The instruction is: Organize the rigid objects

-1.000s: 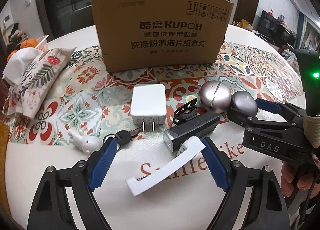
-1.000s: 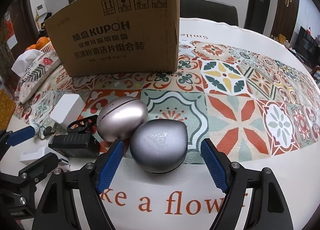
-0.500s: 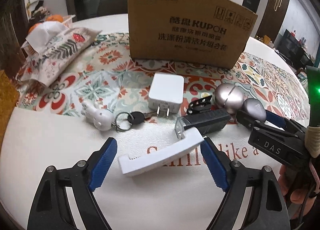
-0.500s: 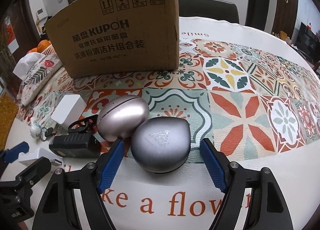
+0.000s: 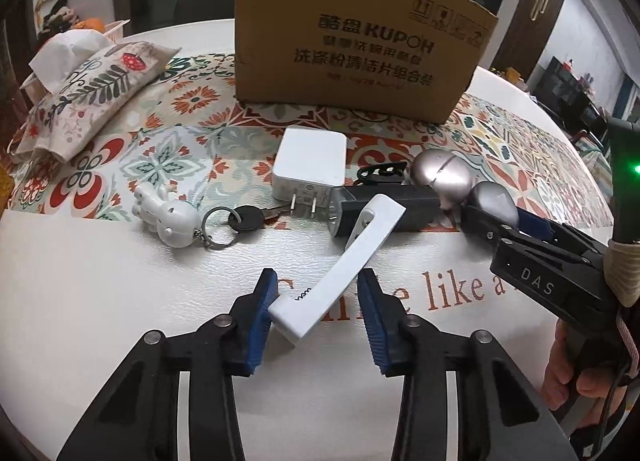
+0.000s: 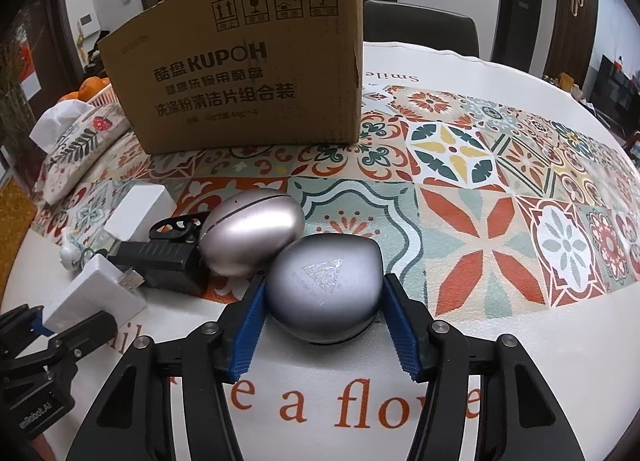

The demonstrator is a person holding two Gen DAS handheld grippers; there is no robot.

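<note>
A white plastic handle (image 5: 340, 261) is lying flat and slanting between the left claw's (image 5: 316, 311) blue pads, its near end touching the left pad, its far end resting on a black rectangular light (image 5: 384, 209). Beyond that claw a white plug adapter (image 5: 310, 165) is lying prongs toward it, with a white figurine keychain (image 5: 168, 215) off to its left. A grey egg-shaped case (image 6: 324, 289) is sitting squeezed between the right claw's (image 6: 322, 319) pads (a triangular mark on top), touching a pinkish-silver egg case (image 6: 250, 237) just beyond. A cardboard box (image 6: 244, 85) is standing farthest away.
</note>
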